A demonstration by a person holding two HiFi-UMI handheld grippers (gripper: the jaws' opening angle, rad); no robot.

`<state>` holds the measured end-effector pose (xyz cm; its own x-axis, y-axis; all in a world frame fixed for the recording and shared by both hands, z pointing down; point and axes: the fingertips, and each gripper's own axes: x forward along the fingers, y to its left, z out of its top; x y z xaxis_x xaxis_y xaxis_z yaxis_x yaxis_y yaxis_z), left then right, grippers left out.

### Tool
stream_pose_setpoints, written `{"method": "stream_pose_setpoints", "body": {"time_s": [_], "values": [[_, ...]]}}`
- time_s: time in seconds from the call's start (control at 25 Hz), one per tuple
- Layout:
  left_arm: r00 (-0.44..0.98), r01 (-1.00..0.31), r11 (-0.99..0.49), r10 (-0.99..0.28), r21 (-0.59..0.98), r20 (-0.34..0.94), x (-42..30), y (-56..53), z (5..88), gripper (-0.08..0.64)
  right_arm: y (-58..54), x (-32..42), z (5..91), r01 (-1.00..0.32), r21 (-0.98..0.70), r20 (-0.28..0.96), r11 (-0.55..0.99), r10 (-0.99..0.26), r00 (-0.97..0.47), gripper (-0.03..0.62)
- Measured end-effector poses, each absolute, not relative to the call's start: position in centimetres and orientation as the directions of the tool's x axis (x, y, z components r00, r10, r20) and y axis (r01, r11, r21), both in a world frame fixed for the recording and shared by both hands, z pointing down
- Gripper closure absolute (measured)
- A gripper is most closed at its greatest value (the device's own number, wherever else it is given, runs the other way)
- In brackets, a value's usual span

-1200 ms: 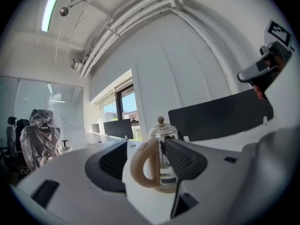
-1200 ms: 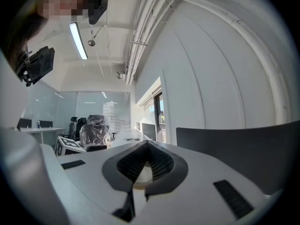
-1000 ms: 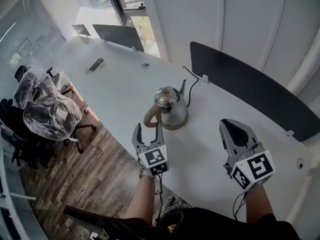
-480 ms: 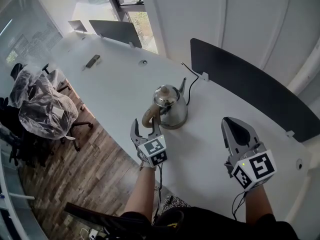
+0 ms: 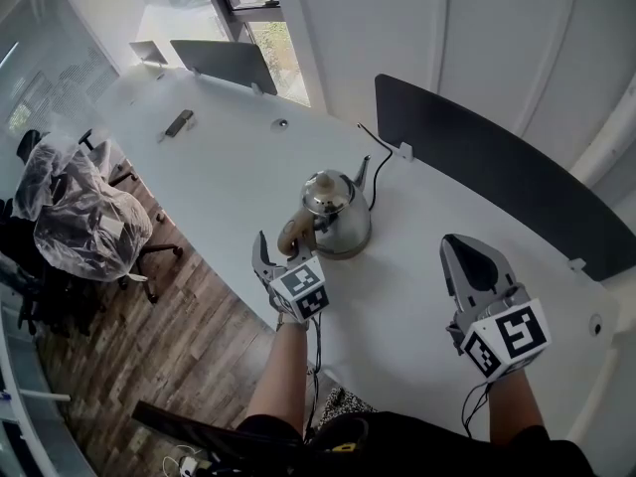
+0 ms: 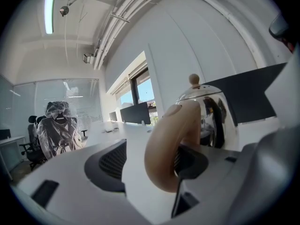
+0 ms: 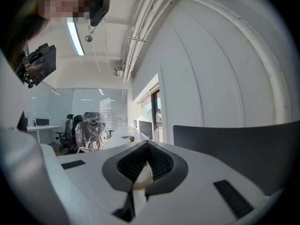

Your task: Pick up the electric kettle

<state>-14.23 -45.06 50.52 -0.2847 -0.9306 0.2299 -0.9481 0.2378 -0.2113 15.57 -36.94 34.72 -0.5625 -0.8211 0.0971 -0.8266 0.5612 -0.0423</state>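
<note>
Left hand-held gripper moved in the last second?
Yes: the left hand-held gripper advanced toward the kettle, its open jaws now straddling the handle.

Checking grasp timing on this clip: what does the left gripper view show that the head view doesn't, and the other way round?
Only the left gripper view: the left gripper's jaws stand apart with the handle between them, a gap showing on one side; also the ceiling light.
Only the head view: the right gripper, shut, over the table; the spout and cord.
Both: the kettle, its handle, the table and the wrapped chair.
</note>
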Motion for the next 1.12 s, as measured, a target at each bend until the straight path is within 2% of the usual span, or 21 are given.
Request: {"method": "stream_pose_setpoints", "body": {"time_s": [0.44, 0.72, 0.84, 1.04, 1.12], "values": [[-0.338, -0.927, 0.285, -0.916, -0.243, 0.217, -15.4, -46.9, 50.6, 0.296, -37.7, 16.2, 35.2, -0.841, -0.035, 0.114, 0.540, -0.834, -0.540, 0.586], [-0.310, -0.939, 0.256, -0.920, -0.230, 0.242, -15.8, -48.0, 51.0, 0.302, -38.1, 16.2, 35.8, -0.841, -0.037, 0.125, 0.539, -0.833, -0.539, 0.586], [-0.281, -0.946, 0.220, -0.921, -0.237, 0.269, -15.4, -48.6, 51.2, 0.348, -38.2, 16.3, 36.0, -0.841, -0.036, 0.130, 0.540, -0.832, -0.540, 0.586], [-0.260, -0.950, 0.189, -0.920, -0.250, 0.293, -14.7, -49.1, 51.5, 0.491, -38.2, 16.4, 36.2, -0.842, -0.035, 0.134, 0.538, -0.833, -0.538, 0.586], [-0.268, -0.947, 0.197, -0.920, -0.253, 0.285, -14.7, -49.3, 51.5, 0.492, -38.3, 16.5, 36.4, -0.844, -0.033, 0.139, 0.536, -0.833, -0.535, 0.586]]}}
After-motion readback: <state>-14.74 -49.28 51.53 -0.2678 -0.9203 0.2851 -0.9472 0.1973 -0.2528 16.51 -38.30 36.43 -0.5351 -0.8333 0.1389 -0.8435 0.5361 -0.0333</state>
